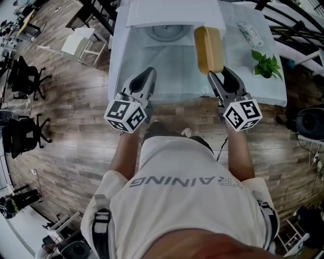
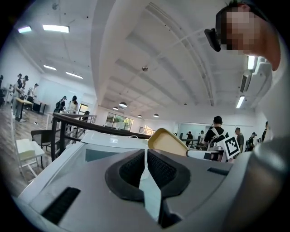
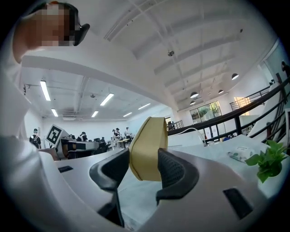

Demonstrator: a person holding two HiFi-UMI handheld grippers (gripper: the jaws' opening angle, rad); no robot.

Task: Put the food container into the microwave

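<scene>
Holds the tan food container (image 1: 209, 49) on edge in the right gripper (image 1: 218, 72), jaws clamped on its near end, above the worktop (image 1: 177, 86) just past the near edge, right of middle. Carries the left gripper (image 1: 144, 76) empty, jaws together at the tips, over the near edge left of middle. Faces the white microwave (image 1: 172, 15) at the far edge. Shows a small plant (image 1: 266, 65) by the right edge and a packet (image 1: 249, 33) near the far right corner.

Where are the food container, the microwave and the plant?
food container (image 1: 209, 48): head view, middle of its tan body.
microwave (image 1: 172, 12): head view, its white top panel.
plant (image 1: 266, 65): head view, its green leaves.
</scene>
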